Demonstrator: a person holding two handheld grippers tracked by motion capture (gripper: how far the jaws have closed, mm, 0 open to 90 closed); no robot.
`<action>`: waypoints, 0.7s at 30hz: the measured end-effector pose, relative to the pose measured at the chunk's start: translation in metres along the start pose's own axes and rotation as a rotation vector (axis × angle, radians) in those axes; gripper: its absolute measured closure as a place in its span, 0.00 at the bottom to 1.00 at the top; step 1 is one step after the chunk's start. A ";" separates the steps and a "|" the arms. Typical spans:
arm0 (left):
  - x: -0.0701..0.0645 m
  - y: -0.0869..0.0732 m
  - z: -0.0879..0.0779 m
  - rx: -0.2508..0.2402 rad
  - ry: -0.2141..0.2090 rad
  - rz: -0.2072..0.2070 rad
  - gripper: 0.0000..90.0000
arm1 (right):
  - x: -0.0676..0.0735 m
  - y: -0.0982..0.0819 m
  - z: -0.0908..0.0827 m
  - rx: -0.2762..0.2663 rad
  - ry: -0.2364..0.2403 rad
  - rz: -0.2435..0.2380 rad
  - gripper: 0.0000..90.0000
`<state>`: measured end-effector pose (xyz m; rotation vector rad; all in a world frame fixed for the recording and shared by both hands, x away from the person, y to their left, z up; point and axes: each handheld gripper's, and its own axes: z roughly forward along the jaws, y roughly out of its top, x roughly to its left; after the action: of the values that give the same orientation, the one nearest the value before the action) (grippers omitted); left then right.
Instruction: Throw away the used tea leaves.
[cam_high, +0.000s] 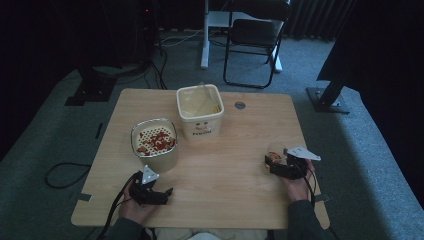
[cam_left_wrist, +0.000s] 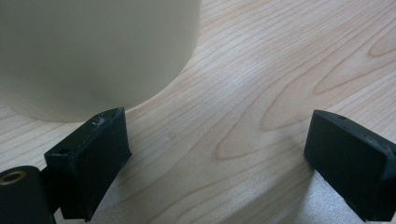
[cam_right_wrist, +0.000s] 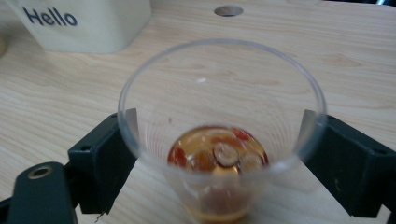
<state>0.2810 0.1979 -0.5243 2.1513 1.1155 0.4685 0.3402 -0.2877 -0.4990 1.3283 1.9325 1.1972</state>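
Both forearms are coming in from the bottom of the high view. The left gripper (cam_high: 161, 191) is lying low at lower left, pointing right, its jaws standing wide apart. The right gripper (cam_high: 270, 163) is sitting at lower right, pointing left, jaws spread wide.

Cream tub (cam_left_wrist: 93, 51) blurred, cropped by frame; clear cup (cam_right_wrist: 219, 140) base cut off.
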 end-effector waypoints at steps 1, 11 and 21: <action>0.000 0.000 0.000 0.000 0.000 0.000 0.08 | 0.000 0.001 0.004 -0.005 0.004 -0.002 0.15; 0.000 0.000 0.000 0.000 0.000 0.000 0.08 | -0.003 0.002 0.015 -0.032 0.016 -0.008 0.27; 0.000 0.000 0.000 0.000 0.001 0.001 0.08 | -0.002 -0.001 0.017 -0.065 0.011 -0.015 0.31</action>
<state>0.2810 0.1980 -0.5242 2.1518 1.1153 0.4694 0.3542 -0.2830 -0.5079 1.2745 1.8913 1.2518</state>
